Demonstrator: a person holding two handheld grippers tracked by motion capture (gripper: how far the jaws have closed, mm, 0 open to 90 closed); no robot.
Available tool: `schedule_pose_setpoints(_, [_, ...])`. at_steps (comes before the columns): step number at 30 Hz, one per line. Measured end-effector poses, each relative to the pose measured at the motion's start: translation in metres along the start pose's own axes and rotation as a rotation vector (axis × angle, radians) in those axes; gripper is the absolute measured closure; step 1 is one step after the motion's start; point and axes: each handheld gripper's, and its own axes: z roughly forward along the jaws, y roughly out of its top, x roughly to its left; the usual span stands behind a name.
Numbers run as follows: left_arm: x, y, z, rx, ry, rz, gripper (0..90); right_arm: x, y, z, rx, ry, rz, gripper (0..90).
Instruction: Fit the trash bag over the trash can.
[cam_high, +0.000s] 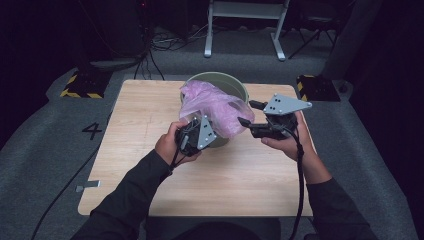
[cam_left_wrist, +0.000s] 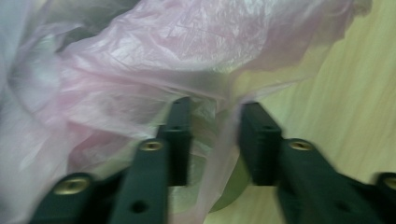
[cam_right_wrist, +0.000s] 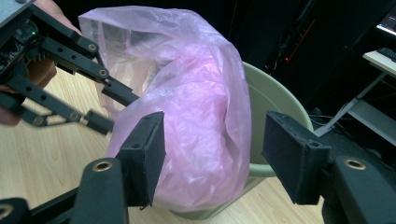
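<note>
A pale green bin (cam_high: 235, 82) stands at the back middle of the wooden table (cam_high: 145, 115). A crumpled pink plastic bag (cam_high: 215, 102) bulges out of the bin and hangs over its front rim. My left gripper (cam_high: 191, 121) is at the bag's near left side. In the left gripper view its jaws (cam_left_wrist: 215, 105) stand apart, with a thin fold of the bag (cam_left_wrist: 140, 60) between them and not pinched. My right gripper (cam_high: 250, 113) is open at the bag's right side. Its jaws (cam_right_wrist: 215, 126) frame the bag (cam_right_wrist: 187, 84) and the bin's rim (cam_right_wrist: 275, 98) without touching.
Grey carpet surrounds the table. A white frame's legs (cam_high: 207, 50) stand behind the table, and yellow-black striped blocks (cam_high: 80, 90) sit at its far corners. Cables trail over the floor at the back left. Bare table lies left of the bin and in front of it.
</note>
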Motion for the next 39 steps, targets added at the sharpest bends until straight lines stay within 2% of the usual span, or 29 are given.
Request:
schedule_pose_setpoints(4, [0.006, -0.006, -0.006, -0.005, -0.012, 0.008, 88.5, -0.006, 0.002, -0.003, -0.003, 0.002, 0.034, 45.6])
schedule_pose_setpoints(6, [0.007, -0.009, -0.009, 0.001, -0.014, 0.02, 89.9, -0.009, 0.003, -0.002, -0.003, 0.004, 0.055, 51.3])
schedule_pose_setpoints(8, [0.01, -0.012, -0.012, 0.009, -0.014, 0.033, 90.0, -0.011, 0.004, -0.002, -0.008, 0.016, 0.075, 62.3])
schedule_pose_setpoints(10, [0.012, -0.016, -0.014, 0.016, -0.013, 0.038, 90.0, -0.013, 0.006, 0.001, 0.008, -0.01, 0.07, 70.5])
schedule_pose_setpoints(12, [0.016, -0.022, -0.018, 0.005, -0.034, 0.014, 90.0, -0.015, 0.005, 0.004, 0.013, -0.026, 0.067, 77.9])
schedule_pose_setpoints(13, [0.018, -0.025, -0.019, 0.007, -0.038, 0.015, 90.0, -0.017, 0.004, 0.006, 0.018, -0.035, 0.067, 82.0])
schedule_pose_setpoints(14, [0.019, -0.027, -0.02, 0.013, -0.024, 0.017, 90.0, -0.019, 0.003, 0.007, 0.019, -0.04, 0.069, 84.0])
schedule_pose_setpoints(16, [0.022, -0.033, -0.022, 0.021, -0.027, 0.026, 90.0, -0.023, 0.001, 0.011, 0.019, -0.05, 0.083, 88.1])
schedule_pose_setpoints(18, [0.023, -0.039, -0.024, 0.039, -0.017, 0.042, 90.0, -0.028, -0.002, 0.013, 0.017, -0.081, 0.094, 89.5])
schedule_pose_setpoints(20, [0.025, -0.046, -0.026, 0.047, -0.039, 0.051, 90.0, -0.032, -0.004, 0.014, 0.02, -0.115, 0.108, 89.6])
schedule_pose_setpoints(22, [0.026, -0.053, -0.026, 0.077, -0.033, 0.065, 90.0, -0.038, -0.009, 0.016, 0.021, -0.131, 0.141, 90.0])
schedule_pose_setpoints(25, [0.031, -0.063, -0.025, 0.109, -0.03, 0.044, 90.0, -0.045, -0.016, 0.019, 0.04, -0.172, 0.155, 90.0])
schedule_pose_setpoints(28, [0.036, -0.073, -0.024, 0.141, -0.013, 0.029, 90.0, -0.054, -0.023, 0.025, 0.046, -0.186, 0.19, 90.0])
schedule_pose_setpoints(29, [0.039, -0.077, -0.023, 0.148, -0.016, 0.012, 90.0, -0.055, -0.025, 0.027, 0.049, -0.196, 0.196, 90.0])
schedule_pose_setpoints(31, [0.044, -0.083, -0.022, 0.148, -0.014, -0.011, 90.0, -0.059, -0.03, 0.032, 0.059, -0.212, 0.202, 90.0])
schedule_pose_setpoints(34, [0.048, -0.09, -0.02, 0.149, -0.016, -0.046, 89.9, -0.066, -0.038, 0.04, 0.062, -0.208, 0.237, 90.0])
schedule_pose_setpoints(39, [0.044, -0.098, -0.02, 0.139, -0.038, -0.05, 89.8, -0.072, -0.049, 0.047, 0.065, -0.206, 0.269, 90.0])
